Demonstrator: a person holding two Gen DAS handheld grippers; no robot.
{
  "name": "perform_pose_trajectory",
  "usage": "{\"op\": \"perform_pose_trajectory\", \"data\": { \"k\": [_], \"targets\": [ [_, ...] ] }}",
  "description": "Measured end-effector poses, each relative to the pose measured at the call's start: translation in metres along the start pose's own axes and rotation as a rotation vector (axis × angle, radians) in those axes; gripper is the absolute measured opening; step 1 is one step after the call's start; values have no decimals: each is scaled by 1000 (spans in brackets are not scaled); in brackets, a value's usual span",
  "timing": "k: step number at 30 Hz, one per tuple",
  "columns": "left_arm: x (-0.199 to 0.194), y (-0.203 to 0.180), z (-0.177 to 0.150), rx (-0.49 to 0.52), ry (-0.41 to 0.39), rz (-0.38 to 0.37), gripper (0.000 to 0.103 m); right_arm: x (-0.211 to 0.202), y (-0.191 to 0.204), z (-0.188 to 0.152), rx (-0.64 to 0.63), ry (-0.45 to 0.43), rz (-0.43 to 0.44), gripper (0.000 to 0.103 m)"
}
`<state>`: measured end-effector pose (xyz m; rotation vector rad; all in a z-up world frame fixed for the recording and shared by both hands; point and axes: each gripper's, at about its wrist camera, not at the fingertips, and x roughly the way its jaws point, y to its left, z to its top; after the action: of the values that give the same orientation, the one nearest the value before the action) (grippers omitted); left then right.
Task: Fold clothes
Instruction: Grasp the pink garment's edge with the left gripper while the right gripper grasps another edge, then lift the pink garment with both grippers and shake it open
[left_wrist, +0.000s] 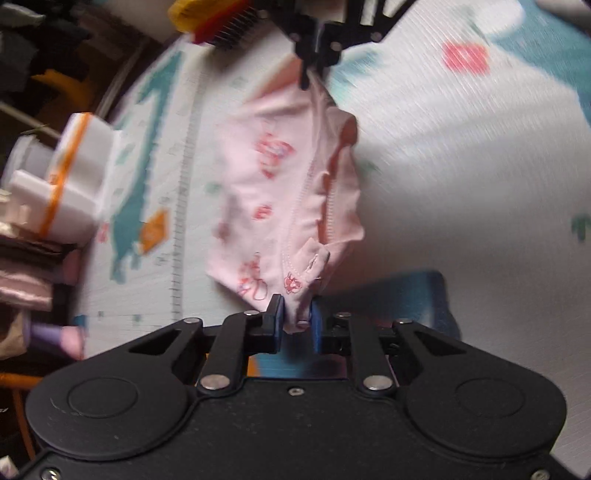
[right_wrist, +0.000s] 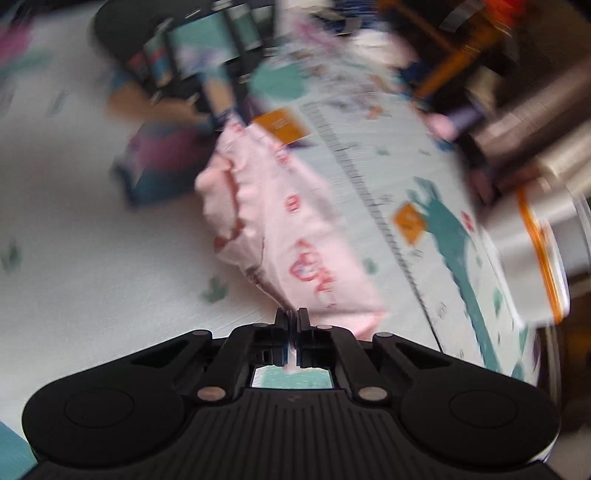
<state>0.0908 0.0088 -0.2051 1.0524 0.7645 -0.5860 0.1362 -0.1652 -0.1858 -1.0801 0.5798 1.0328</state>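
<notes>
A small pink garment (left_wrist: 284, 192) with red prints is stretched in the air above a patterned play mat (left_wrist: 461, 147). My left gripper (left_wrist: 297, 314) is shut on its near corner. My right gripper (left_wrist: 314, 70) shows at the top of the left wrist view, shut on the far corner. In the right wrist view the same pink garment (right_wrist: 291, 225) runs from my right gripper (right_wrist: 293, 317), shut on it, to the left gripper (right_wrist: 221, 110) at the far end. Both views are motion-blurred.
A white box with an orange band (left_wrist: 70, 173) and stacked clothes (left_wrist: 33, 280) sit at the mat's left edge. A yellow and red brush (left_wrist: 214, 18) lies at the top. In the right wrist view the white box (right_wrist: 532, 251) and metal tubes (right_wrist: 546, 140) lie right.
</notes>
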Motion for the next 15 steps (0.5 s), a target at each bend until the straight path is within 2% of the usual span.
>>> {"op": "perform_pose_trajectory", "data": {
  "k": [3,6,10,15],
  "targets": [
    [-33,37,16,-81,-33,71,13,-38,-36,6,150,-40,-25,4],
    [-74,71,34,-130,-77,149,13,-78,-64,12,246,-90,-53,4],
    [-138,95,58,-126,-128,255,13,-143,-79,19,283,-190,-111,4],
    [-211,94,68,-133,-183,335,12,-208,-79,20,303,-244,-153,4]
  ]
}}
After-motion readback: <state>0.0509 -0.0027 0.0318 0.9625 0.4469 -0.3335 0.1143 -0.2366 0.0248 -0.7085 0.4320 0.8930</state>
